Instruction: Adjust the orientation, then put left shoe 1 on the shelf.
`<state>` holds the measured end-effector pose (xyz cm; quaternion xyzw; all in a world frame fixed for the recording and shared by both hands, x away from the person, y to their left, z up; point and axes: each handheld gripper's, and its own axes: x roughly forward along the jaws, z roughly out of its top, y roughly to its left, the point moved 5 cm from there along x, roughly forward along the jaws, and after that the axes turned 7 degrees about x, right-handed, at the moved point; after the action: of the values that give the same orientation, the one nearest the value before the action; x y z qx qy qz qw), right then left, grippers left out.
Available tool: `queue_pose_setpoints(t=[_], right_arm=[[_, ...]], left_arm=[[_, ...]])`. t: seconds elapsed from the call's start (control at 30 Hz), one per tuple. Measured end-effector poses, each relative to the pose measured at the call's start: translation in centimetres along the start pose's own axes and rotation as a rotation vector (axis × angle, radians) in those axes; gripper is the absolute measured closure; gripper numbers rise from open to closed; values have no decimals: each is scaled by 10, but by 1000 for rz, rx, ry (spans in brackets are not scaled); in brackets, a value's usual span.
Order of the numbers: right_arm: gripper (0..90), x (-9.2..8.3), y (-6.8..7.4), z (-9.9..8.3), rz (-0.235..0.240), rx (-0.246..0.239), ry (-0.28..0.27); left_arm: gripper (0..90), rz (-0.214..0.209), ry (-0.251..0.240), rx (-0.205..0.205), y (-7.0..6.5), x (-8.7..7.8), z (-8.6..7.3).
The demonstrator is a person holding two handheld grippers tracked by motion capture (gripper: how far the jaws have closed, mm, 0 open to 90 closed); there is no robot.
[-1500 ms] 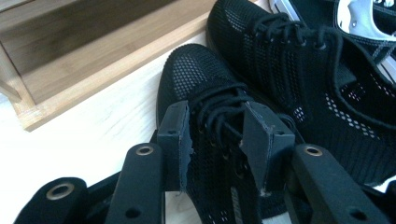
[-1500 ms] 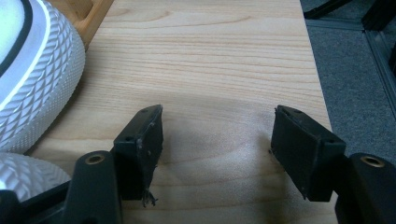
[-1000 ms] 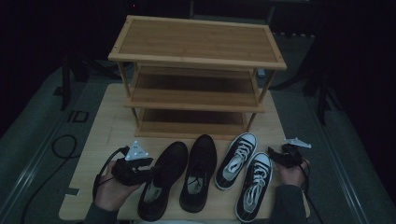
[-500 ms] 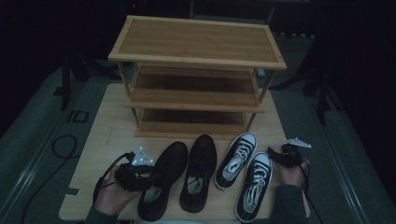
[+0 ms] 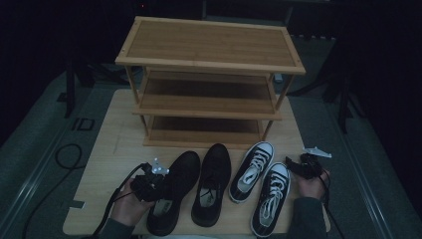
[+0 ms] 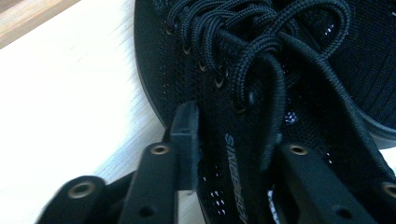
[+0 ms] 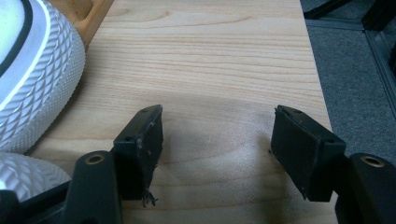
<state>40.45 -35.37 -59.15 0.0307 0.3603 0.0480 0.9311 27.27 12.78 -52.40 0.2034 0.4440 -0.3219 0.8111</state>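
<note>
At the table's near left, we are closing our left gripper (image 5: 155, 183) on the leftmost black shoe (image 5: 174, 191); its jaws have just been narrowing and are now pinching the shoe's side wall by the laces. This shoe is lying lengthwise, toe pointing toward the wooden rack (image 5: 209, 84), beside its black partner (image 5: 213, 181). Our left gripper view is showing the knit mesh and lettering (image 6: 236, 177) that the high view cannot resolve. Farther right, past two white-laced sneakers (image 5: 261, 186), our right gripper (image 7: 217, 154) is hovering spread above the bare table (image 7: 215, 70).
</note>
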Motion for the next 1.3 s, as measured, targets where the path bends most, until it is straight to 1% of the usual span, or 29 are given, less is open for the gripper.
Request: queue_pose_setpoints(t=[0.03, 0.07, 0.17, 0.2, 0.3, 0.43, 0.5, 0.6, 0.87, 0.97, 1.03, 1.17, 1.3], right_arm=[[339, 0, 0, 0, 0, 0, 0], [339, 0, 0, 0, 0, 0, 0], [339, 0, 0, 0, 0, 0, 0], [339, 0, 0, 0, 0, 0, 0], [339, 0, 0, 0, 0, 0, 0], [339, 0, 0, 0, 0, 0, 0], [339, 0, 0, 0, 0, 0, 0], [339, 0, 0, 0, 0, 0, 0], [338, 0, 0, 0, 0, 0, 0], [338, 0, 0, 0, 1, 0, 0], [338, 0, 0, 0, 1, 0, 0], [338, 0, 0, 0, 1, 1, 0], [338, 0, 0, 0, 1, 1, -1]], left_arm=[[753, 2, 0, 0, 0, -1, 0], [793, 2, -3, -3, 0, -1, 0], [862, 42, -14, -26, 3, -2, 1], [872, 47, -16, -34, 4, -1, 1], [878, 39, -36, -66, 7, -1, 0], [880, 33, -53, -92, 12, -2, -1], [881, 19, -57, -99, 13, -1, -1], [881, 13, -65, -107, 15, -2, -2], [882, 21, -69, -113, 17, -2, -2], [883, 21, -75, -120, 19, -3, -1], [883, 20, -85, -128, 20, -4, 0], [884, 21, -97, -131, 23, -6, 3], [883, 15, -127, -153, 27, -9, 6]])
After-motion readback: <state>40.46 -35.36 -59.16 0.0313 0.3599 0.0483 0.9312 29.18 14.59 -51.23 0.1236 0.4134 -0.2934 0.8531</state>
